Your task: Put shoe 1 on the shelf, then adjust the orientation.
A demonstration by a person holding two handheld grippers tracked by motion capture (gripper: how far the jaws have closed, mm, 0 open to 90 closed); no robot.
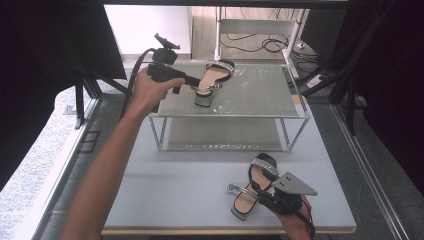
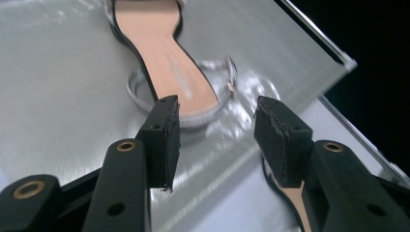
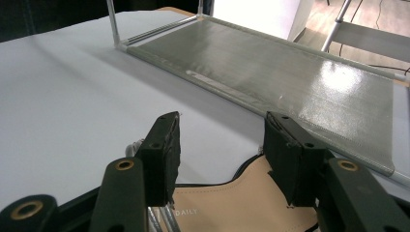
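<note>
Holding your left gripper (image 1: 192,82) just off the heel end of the sandal on the shelf (image 1: 212,80): jaws released, nothing pinched. Seen along those jaws in the left gripper view, that sandal's (image 2: 169,67) tan insole runs straight ahead and away from them, the heel just beyond the left jaw's tip, the silver ankle strap (image 2: 212,108) looping past the gap between the jaws, no pad touching it. The sandal sits flat on the top tier of the shelf rack (image 1: 260,92), towards its left half. Your right gripper (image 1: 262,194) is down at the near right of the table (image 1: 185,185), over the second sandal (image 1: 255,187). In the right gripper view its insole (image 3: 232,212) lies below and between the jaws, the left one over the strap side, the right one over the insole edge. The jaws stand apart; I cannot tell if the pads actually press on the shoe. Beyond those jaws the rack's lower tier (image 3: 290,72) lies ahead and to the right.
</note>
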